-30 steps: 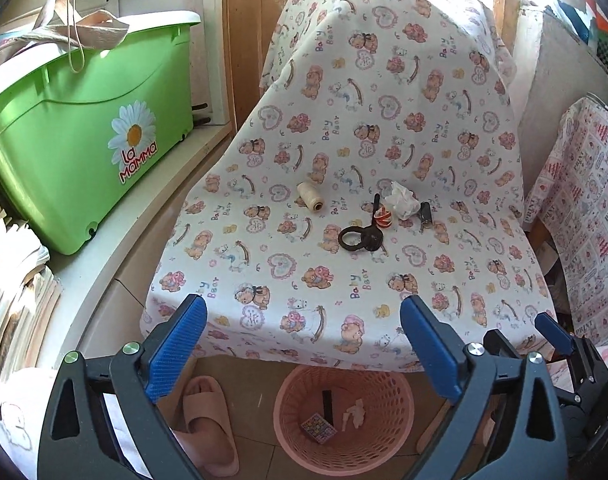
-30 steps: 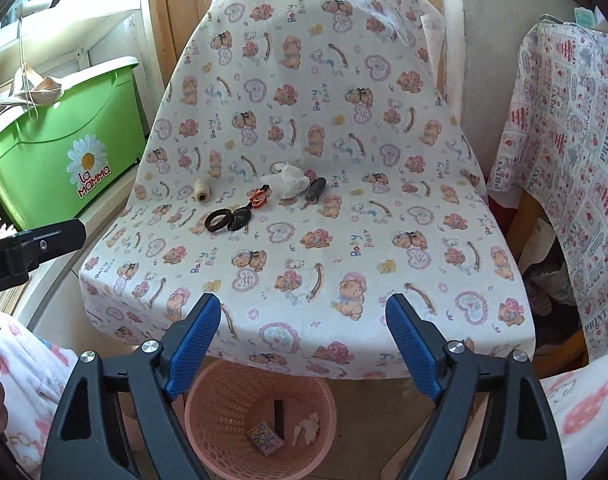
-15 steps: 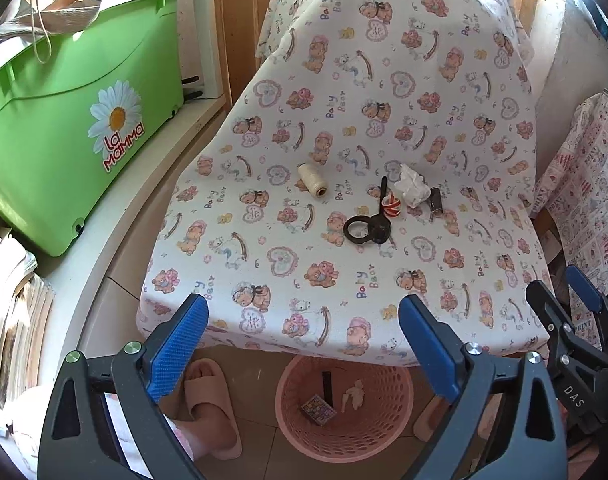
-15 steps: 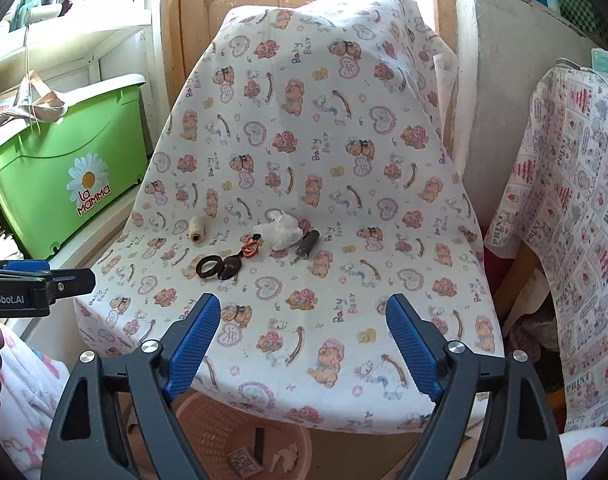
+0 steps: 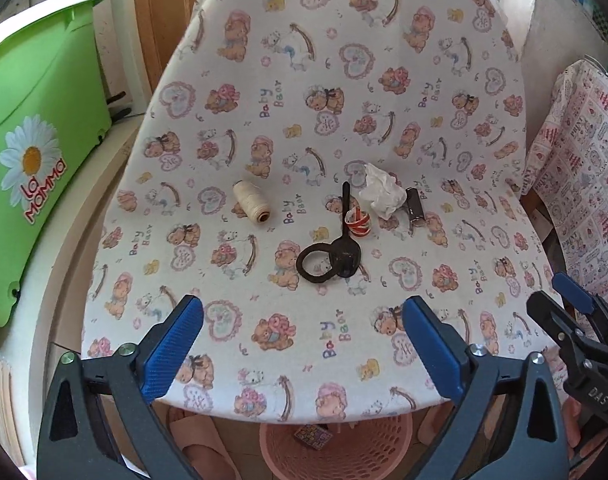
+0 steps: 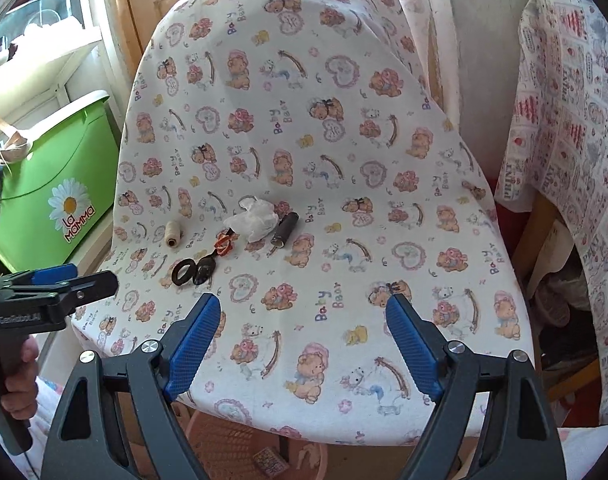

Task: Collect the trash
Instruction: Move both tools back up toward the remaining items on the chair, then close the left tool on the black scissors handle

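Both grippers hang in front of the chair seat [image 5: 231,344] that is covered with a teddy-bear cloth; the left gripper [image 5: 301,350] has its fingers spread wide with nothing between them, and the right gripper [image 6: 301,338] is the same. The trash lies together in the middle of the seat: a crumpled white tissue [image 5: 382,194], a small curl of red-and-white wrapper [image 5: 358,222] touching the blade of the black scissors [image 5: 332,254], and a dark cylinder [image 5: 415,210] just beside the tissue. A spool of cream thread [image 5: 251,207] stands apart on the left. I think the main risk is a grasp that takes the wrong thing: the wrapper sits against the scissors, so the fingers could close on both. The cloth is loose, so a low pinch could catch the fabric and pull everything along. The cylinder and the spool can roll off the sloping seat if they are pushed. The pink basket [image 5: 368,456] stands under the front edge, partly hidden, so light tissue released too early may land on the seat or floor.
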The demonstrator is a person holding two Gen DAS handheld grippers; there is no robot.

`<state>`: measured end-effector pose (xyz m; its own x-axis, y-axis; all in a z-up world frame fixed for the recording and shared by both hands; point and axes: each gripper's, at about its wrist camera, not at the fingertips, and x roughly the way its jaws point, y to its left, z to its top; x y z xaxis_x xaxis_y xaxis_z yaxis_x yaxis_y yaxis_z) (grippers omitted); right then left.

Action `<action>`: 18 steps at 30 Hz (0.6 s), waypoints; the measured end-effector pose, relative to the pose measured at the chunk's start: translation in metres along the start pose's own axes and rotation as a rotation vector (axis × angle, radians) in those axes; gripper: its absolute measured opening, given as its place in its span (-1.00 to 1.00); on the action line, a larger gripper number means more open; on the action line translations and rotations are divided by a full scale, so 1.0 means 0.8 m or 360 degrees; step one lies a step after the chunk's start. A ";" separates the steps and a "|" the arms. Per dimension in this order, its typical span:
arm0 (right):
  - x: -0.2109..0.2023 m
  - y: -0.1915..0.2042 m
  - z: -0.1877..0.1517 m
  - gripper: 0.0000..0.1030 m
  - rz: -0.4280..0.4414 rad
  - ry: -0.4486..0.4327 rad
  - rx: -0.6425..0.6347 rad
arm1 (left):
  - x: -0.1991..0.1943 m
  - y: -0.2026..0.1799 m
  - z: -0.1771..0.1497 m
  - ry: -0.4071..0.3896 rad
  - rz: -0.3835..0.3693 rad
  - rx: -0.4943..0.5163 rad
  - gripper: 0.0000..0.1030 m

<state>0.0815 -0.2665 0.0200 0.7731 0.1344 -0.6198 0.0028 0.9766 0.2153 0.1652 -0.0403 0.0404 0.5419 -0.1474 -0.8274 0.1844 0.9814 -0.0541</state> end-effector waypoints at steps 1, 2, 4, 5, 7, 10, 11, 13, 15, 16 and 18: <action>0.002 0.000 0.000 0.67 -0.0004 0.0003 0.0000 | 0.012 0.002 0.004 0.0030 -0.0025 -0.0017 0.62; 0.003 0.000 0.000 0.67 -0.0010 0.0003 -0.0005 | 0.023 0.003 0.007 0.0056 -0.0048 -0.0035 0.49; 0.006 0.001 -0.001 0.67 -0.0011 0.0007 -0.0022 | 0.040 0.001 0.012 0.0076 -0.0070 -0.0048 0.38; 0.008 0.001 -0.002 0.67 -0.0012 0.0015 -0.0027 | 0.047 -0.001 0.013 0.0079 -0.0071 -0.0038 0.37; 0.011 0.000 -0.004 0.67 -0.0018 0.0029 -0.0021 | 0.059 -0.007 0.014 0.0074 -0.0060 -0.0003 0.37; 0.016 -0.006 -0.004 0.67 -0.0010 0.0053 0.0016 | 0.078 -0.014 0.015 0.0080 -0.0035 0.0021 0.37; 0.018 -0.008 -0.004 0.67 -0.0006 0.0060 0.0034 | 0.082 -0.016 0.016 0.0085 -0.0040 0.0024 0.37; 0.020 -0.013 -0.003 0.67 0.0004 0.0071 0.0067 | 0.090 -0.020 0.018 0.0086 -0.0040 0.0032 0.36; 0.021 -0.017 -0.003 0.67 0.0003 0.0077 0.0094 | 0.097 -0.021 0.020 0.0079 -0.0031 0.0032 0.14; 0.022 -0.018 -0.003 0.67 0.0000 0.0078 0.0100 | 0.101 -0.021 0.020 0.0089 -0.0043 0.0024 -0.06; 0.024 -0.019 -0.003 0.67 -0.0010 0.0084 0.0102 | 0.107 -0.020 0.020 0.0101 -0.0065 0.0005 -0.32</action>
<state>0.0944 -0.2786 0.0030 0.7386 0.1385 -0.6597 0.0495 0.9649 0.2580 0.2216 -0.0704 -0.0208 0.4807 -0.1793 -0.8584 0.2082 0.9742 -0.0869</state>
